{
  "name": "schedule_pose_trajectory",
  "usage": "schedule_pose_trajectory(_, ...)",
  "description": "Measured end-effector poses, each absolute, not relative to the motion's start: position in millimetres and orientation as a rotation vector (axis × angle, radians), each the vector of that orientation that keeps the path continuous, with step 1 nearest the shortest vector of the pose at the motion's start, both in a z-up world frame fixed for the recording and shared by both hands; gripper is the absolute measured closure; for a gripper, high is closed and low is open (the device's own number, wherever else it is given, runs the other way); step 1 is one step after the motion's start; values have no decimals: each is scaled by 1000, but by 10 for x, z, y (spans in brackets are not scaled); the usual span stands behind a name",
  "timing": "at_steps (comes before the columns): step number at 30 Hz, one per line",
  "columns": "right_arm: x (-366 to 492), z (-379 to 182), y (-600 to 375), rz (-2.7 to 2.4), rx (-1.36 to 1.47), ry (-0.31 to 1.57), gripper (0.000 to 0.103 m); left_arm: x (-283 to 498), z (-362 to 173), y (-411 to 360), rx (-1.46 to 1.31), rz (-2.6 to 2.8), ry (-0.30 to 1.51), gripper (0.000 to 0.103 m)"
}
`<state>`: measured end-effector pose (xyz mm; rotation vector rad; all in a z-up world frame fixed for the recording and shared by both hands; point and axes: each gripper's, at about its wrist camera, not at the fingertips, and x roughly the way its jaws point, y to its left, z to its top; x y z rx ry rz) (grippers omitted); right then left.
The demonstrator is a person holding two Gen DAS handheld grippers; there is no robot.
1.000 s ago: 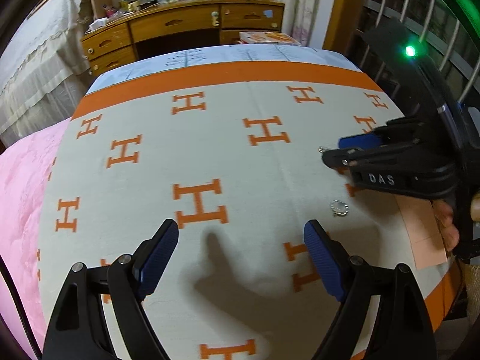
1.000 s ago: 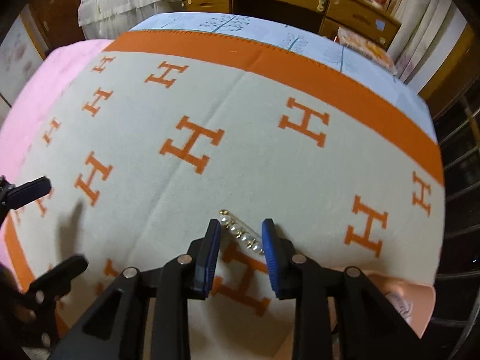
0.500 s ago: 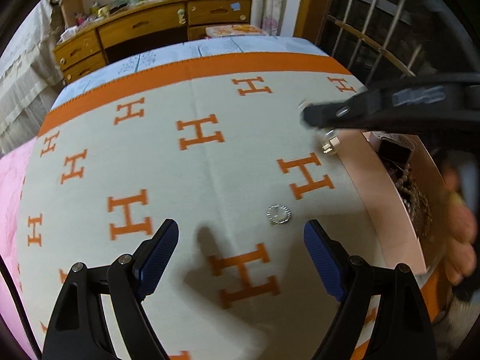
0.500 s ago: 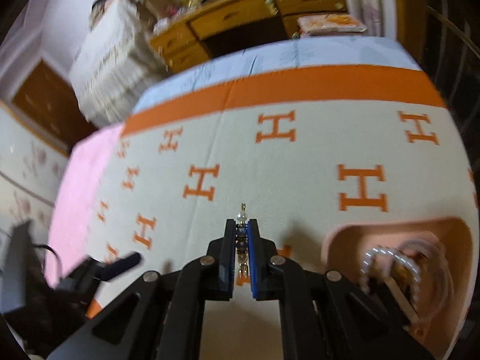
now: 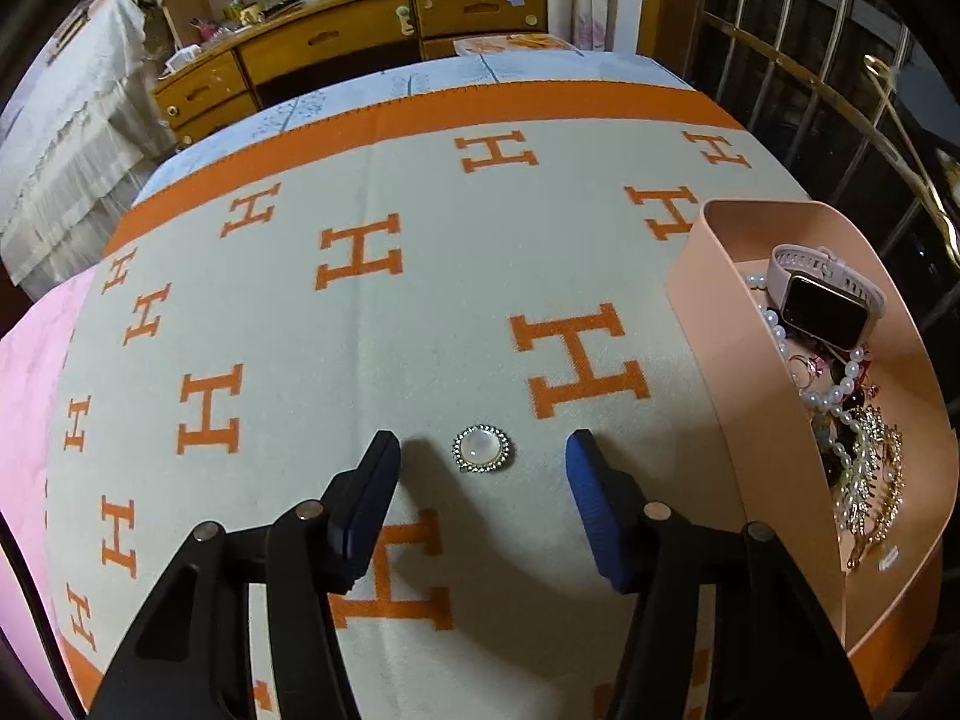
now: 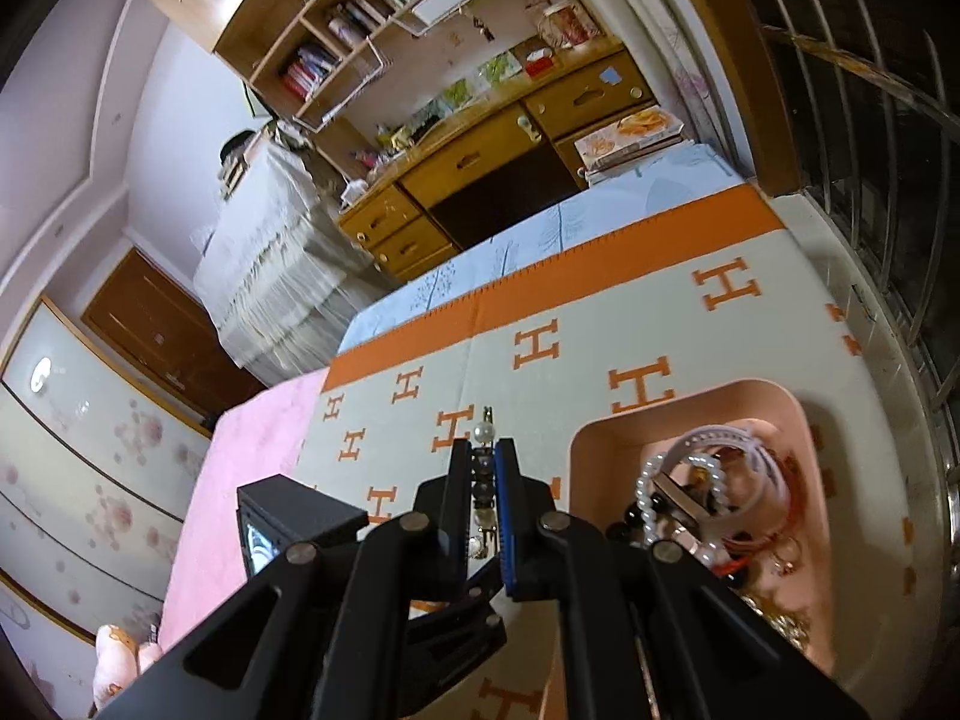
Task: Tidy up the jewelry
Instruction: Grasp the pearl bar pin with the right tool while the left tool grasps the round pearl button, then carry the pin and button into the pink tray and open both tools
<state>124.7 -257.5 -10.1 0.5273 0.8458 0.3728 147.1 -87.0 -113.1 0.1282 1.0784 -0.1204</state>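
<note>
Presently the left gripper [image 5: 483,456] is closing around, not touching, a round pearl-white brooch with a rhinestone rim [image 5: 482,448] lying on the cream blanket with orange H motifs [image 5: 300,324]. The right gripper [image 6: 483,468] clamps a pearl-beaded bar pin [image 6: 483,438] beside the peach plastic tray [image 6: 585,450].

A wide stretch of the blanket [image 5: 420,324] lies bare to the left and far side. At the right edge the tall-walled pink tray [image 5: 708,324] blocks the way, with window bars [image 5: 798,90] beyond it
</note>
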Motion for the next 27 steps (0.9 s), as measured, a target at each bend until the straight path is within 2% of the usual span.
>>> schedule_pose_trajectory(2,1218,-119,-2614,367,532,848,96,1466,-1131,-867,108,-131,1079,58)
schedule_pose_trajectory(6,1123,-209,-2689,360,545,860,96,1421,-1109,-866,77,-133,1076,86)
schedule_pose_trajectory(20,801,-325,-2591,373,483,873,96,1296,-1074,-549,-92,-211,1077,86)
schedule_pose_trajectory(27,597,-343,-2505,387,458,856,96,1042,-783,-241,-198,-383,952,86)
